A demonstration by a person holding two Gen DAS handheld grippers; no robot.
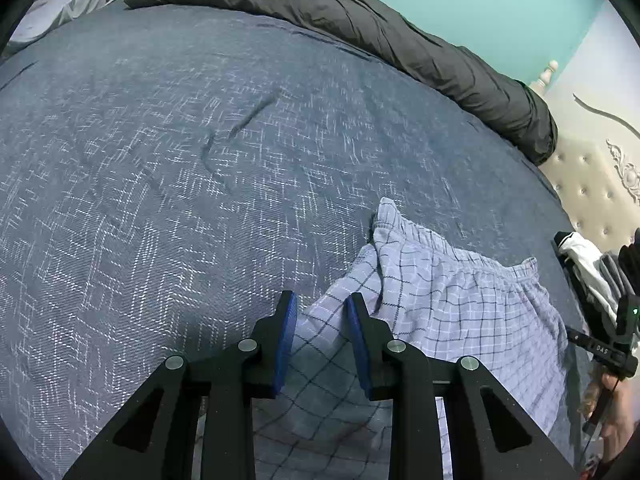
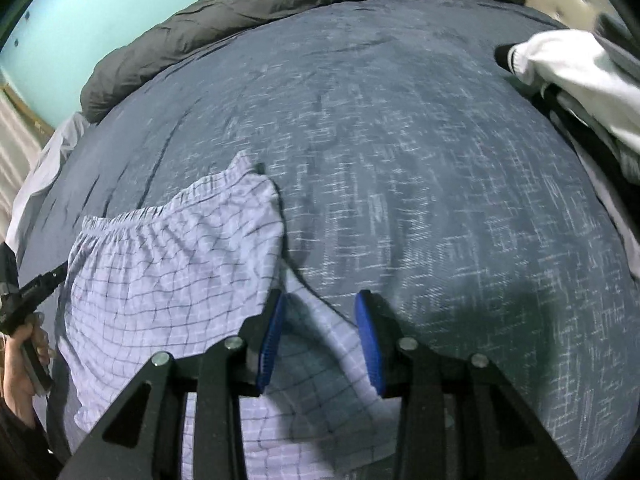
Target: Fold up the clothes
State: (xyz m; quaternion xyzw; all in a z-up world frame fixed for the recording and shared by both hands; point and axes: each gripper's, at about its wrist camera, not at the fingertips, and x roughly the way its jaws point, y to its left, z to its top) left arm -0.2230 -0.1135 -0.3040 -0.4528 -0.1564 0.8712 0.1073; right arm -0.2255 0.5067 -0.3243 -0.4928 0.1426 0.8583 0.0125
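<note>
Checked shorts (image 1: 440, 280) lie spread on the bed (image 1: 160, 200), waistband away, unfolded as yet. Left gripper (image 1: 321, 304) and right gripper (image 2: 320, 304) hover over the hems, both apart, gripping nothing.

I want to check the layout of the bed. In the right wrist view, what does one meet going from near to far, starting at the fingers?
Right gripper → checked shorts → blue-grey bedspread → dark grey blanket along the far edge → turquoise wall.
</note>
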